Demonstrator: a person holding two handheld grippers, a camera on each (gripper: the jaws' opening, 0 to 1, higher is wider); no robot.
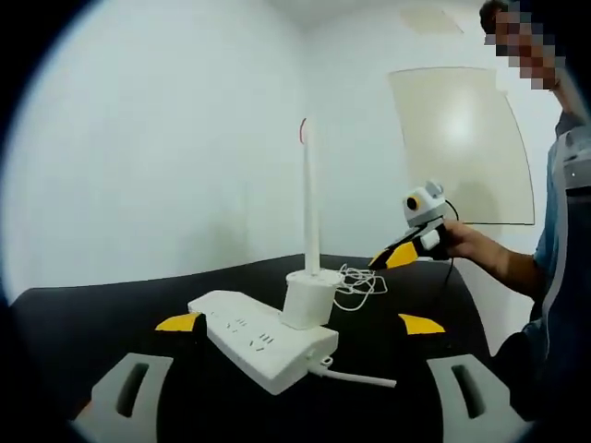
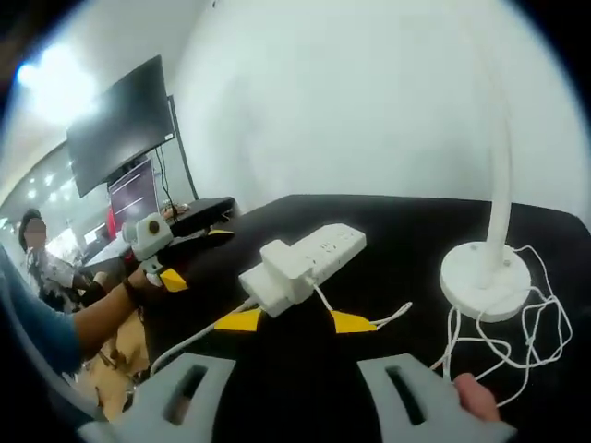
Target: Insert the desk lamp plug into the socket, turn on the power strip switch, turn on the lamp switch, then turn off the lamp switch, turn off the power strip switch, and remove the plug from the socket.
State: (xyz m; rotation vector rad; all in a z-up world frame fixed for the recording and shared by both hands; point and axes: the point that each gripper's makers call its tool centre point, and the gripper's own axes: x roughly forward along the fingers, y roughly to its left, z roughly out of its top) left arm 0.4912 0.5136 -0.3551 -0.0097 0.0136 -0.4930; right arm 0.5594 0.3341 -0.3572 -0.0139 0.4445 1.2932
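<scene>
Left gripper view: both hand-held grippers [image 1: 300, 323] [image 2: 295, 320] gape wide, empty, near the power strip [image 1: 263, 337].

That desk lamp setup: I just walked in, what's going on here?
A person holds a gripper in each hand over a black table. On it lie a white power strip and a white desk lamp, its cord loose beside the base. Both grippers hang open, holding nothing; the left gripper faces the strip, the right gripper likewise.
</scene>
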